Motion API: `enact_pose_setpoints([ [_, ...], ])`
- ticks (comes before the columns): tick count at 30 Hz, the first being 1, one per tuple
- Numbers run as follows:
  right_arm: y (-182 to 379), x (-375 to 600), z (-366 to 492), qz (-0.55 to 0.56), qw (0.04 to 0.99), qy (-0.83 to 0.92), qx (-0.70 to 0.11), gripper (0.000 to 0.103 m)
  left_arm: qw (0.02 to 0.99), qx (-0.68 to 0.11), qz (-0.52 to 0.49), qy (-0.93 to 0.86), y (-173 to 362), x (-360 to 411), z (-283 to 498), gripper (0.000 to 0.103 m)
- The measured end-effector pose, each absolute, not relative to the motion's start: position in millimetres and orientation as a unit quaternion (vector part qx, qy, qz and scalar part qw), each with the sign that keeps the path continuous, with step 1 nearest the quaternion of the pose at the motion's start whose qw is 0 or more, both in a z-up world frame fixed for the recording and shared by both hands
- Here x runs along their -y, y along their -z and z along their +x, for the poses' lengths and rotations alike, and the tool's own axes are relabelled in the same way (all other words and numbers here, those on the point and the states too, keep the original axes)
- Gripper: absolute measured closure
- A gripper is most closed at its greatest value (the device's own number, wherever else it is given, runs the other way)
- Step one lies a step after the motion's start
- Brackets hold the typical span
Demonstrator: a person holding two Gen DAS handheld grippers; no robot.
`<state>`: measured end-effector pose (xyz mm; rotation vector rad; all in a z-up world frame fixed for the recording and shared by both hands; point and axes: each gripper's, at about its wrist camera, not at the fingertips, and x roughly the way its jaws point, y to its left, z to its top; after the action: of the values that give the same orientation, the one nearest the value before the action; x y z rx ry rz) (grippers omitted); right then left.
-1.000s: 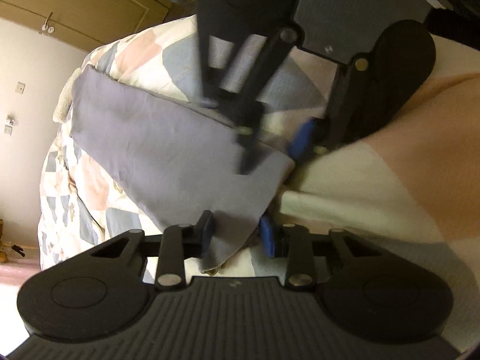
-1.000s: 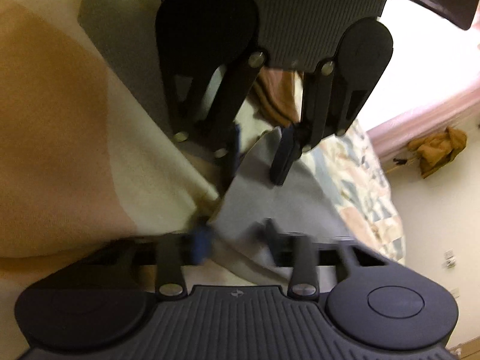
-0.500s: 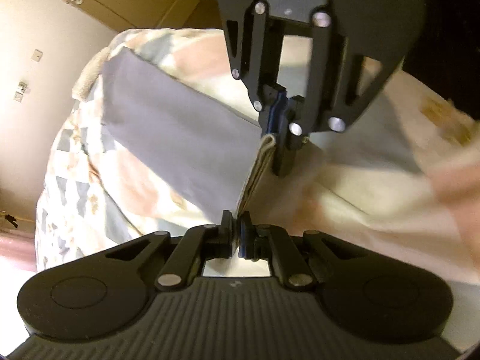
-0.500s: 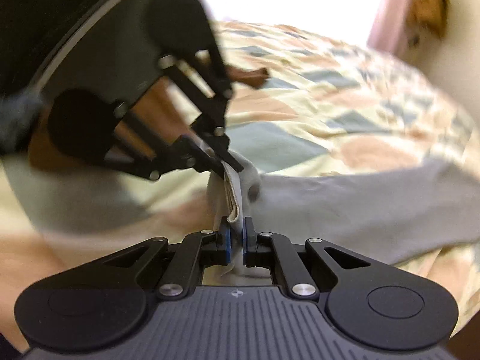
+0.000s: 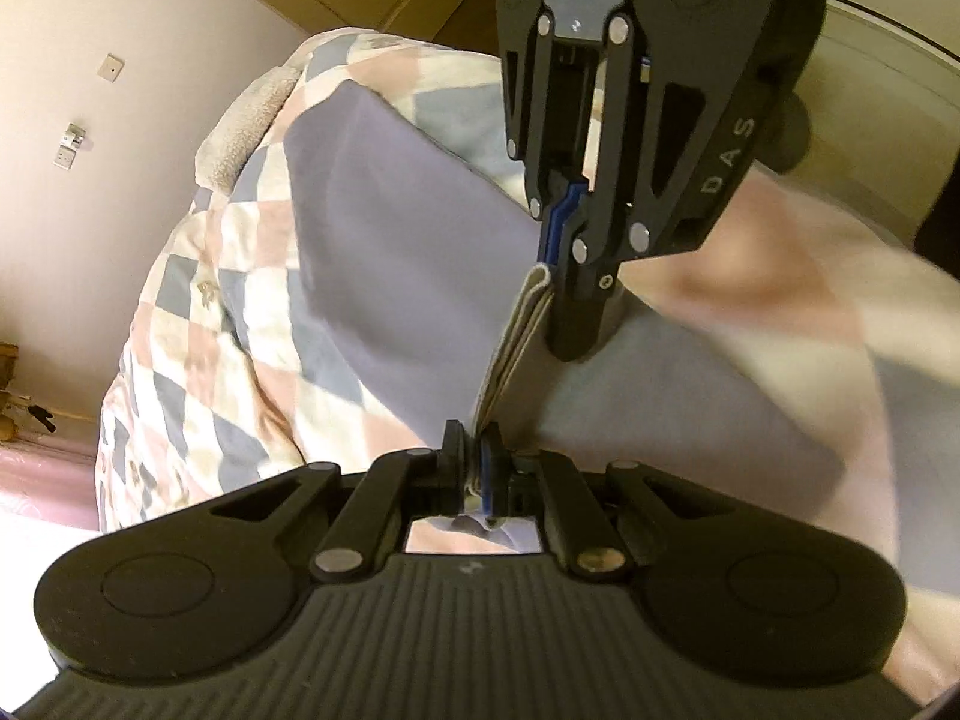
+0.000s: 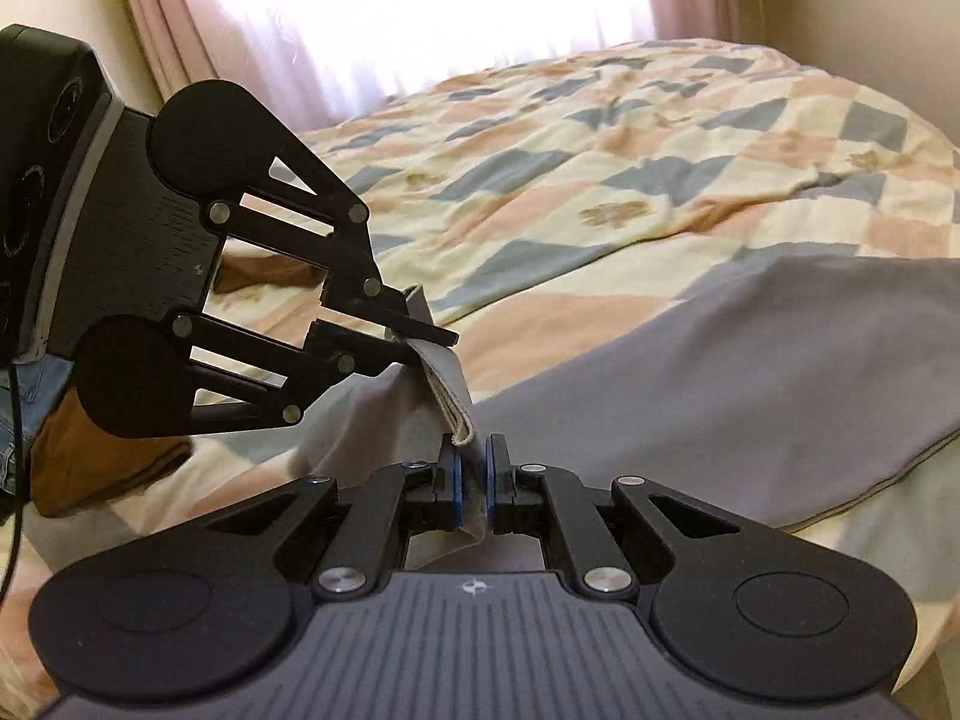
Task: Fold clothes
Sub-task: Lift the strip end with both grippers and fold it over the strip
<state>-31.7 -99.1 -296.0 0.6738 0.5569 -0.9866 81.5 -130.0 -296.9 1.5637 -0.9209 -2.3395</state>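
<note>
**Both grippers pinching the grey cloth's hem over the bed**

Checked bedding in cream, pink and blue point(image 6: 600, 138) is filling the background, with a bright curtained window point(image 6: 390, 12) glowing behind it. Over the quilt a grey cloth point(image 6: 750, 372) is lying spread out, its near edge being lifted clear. On the left, the left gripper point(image 5: 474, 462) is clamping tight on the doubled hem point(image 5: 510, 348). On the right, the right gripper point(image 6: 471, 480) is squeezing the same hem further along, so the edge is stretching taut between the two tools.
</note>
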Motion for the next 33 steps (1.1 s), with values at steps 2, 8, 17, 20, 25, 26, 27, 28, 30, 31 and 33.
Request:
enact_pose_setpoints([
  [2,295,109,-56,0.312,0.791,0.460,-0.256,0.097,0.096,0.314,0.527,0.784,298,136,57,0.098],
  [8,295,135,-120,0.310,0.788,0.471,-0.246,0.097,0.102,0.328,0.521,0.781,301,157,5,0.098],
  [17,300,184,-186,0.322,0.769,0.497,-0.242,0.097,0.078,0.344,0.503,0.790,307,208,-58,0.098],
  [20,302,200,-206,0.332,0.760,0.502,-0.245,0.097,0.060,0.349,0.494,0.794,310,225,-79,0.098],
  [25,306,221,-236,0.335,0.742,0.523,-0.252,0.097,0.030,0.358,0.479,0.801,313,254,-114,0.098],
  [26,306,223,-243,0.338,0.737,0.528,-0.252,0.097,0.024,0.360,0.476,0.802,314,259,-121,0.098],
  [27,306,225,-250,0.341,0.732,0.534,-0.251,0.097,0.018,0.361,0.473,0.803,315,265,-128,0.098],
  [28,307,228,-258,0.344,0.727,0.539,-0.250,0.097,0.013,0.363,0.471,0.804,316,270,-135,0.098],
  [30,307,233,-276,0.350,0.719,0.547,-0.248,0.098,0.004,0.369,0.467,0.804,316,278,-153,0.098],
  [31,308,235,-285,0.352,0.716,0.550,-0.246,0.097,0.001,0.371,0.465,0.804,317,282,-163,0.098],
  [33,310,242,-303,0.354,0.709,0.558,-0.244,0.097,-0.003,0.374,0.462,0.804,320,291,-185,0.098],
])
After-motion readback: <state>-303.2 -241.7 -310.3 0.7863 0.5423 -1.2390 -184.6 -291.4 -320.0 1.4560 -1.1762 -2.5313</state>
